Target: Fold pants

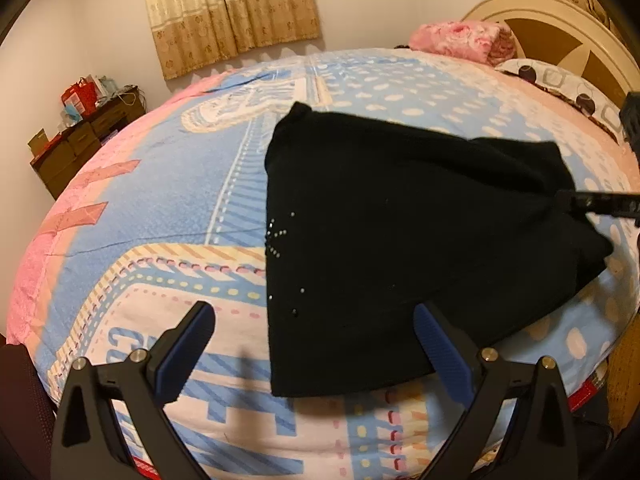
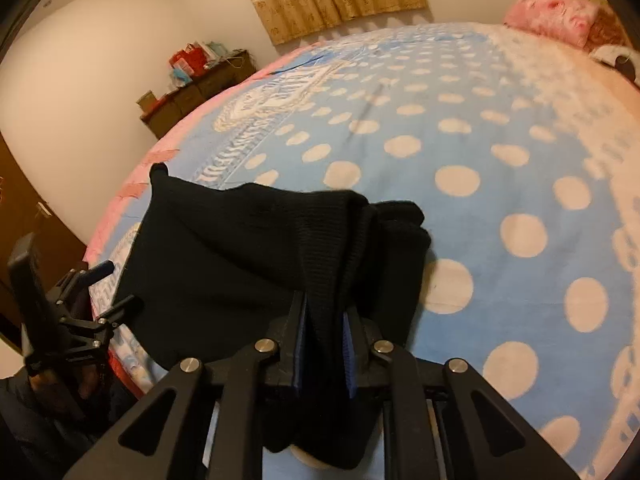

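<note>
The black pants (image 1: 384, 216) lie partly folded on the bed, with small studs along their left edge. My left gripper (image 1: 316, 316) is open and empty, hovering just before the pants' near edge. My right gripper (image 2: 326, 312) is shut on a bunched ribbed end of the pants (image 2: 248, 256) and lifts it off the blanket. In the left wrist view the right gripper (image 1: 568, 198) comes in from the right edge, pinching the pants' right side. The left gripper (image 2: 116, 284) shows at the lower left of the right wrist view.
The bed is covered by a blue, pink and cream blanket (image 1: 160, 216) with polka dots (image 2: 520, 184). A pink folded blanket (image 1: 460, 40) and a pillow (image 1: 560, 80) lie by the headboard (image 1: 560, 28). A dark dresser (image 1: 80, 136) with clutter stands by the wall under curtains (image 1: 232, 12).
</note>
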Available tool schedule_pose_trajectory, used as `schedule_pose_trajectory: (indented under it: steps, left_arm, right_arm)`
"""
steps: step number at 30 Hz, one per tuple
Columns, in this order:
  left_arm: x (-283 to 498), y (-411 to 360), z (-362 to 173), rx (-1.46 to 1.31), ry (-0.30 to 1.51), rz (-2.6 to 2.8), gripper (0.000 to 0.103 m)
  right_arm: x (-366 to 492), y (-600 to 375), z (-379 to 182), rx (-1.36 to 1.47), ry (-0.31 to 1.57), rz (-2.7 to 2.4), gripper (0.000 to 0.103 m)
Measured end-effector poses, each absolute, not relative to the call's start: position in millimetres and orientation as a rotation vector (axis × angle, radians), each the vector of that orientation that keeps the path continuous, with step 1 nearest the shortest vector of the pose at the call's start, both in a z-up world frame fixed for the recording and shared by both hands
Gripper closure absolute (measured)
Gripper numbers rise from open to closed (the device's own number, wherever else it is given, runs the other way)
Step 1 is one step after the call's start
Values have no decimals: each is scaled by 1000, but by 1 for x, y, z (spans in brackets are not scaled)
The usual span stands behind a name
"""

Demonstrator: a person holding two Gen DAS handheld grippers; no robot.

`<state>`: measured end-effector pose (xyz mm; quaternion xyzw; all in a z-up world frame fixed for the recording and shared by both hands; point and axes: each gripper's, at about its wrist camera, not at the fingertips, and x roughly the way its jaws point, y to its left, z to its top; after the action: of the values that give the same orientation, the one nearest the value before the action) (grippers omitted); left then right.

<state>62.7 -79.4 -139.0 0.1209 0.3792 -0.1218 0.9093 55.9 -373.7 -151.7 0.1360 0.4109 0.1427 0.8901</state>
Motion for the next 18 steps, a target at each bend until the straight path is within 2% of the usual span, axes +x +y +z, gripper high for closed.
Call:
schedule_pose_trajectory:
  steps: [4, 5, 7, 10, 12, 18]
  left_arm:
    - [62, -77, -121, 269, 706, -205, 1]
    - [64, -75, -116, 266, 689, -193, 1]
    - [71, -73, -108, 251, 681, -187, 1]
    - [84, -77, -104, 242, 659, -182, 1]
    - [97, -83, -108, 253, 670, -159, 1]
    - [117, -84, -136, 202, 790, -205, 1]
  right_arm:
    - [47, -366, -137, 185, 810, 253, 62]
    - [42, -366, -129, 165, 772, 205, 59]
    - [34, -367, -113, 163, 678, 162, 45]
    - [23, -352, -90, 175, 537, 241, 36]
    - [26, -334, -90, 189, 507, 348, 34]
    - [58, -335, -143, 311, 668, 331, 34]
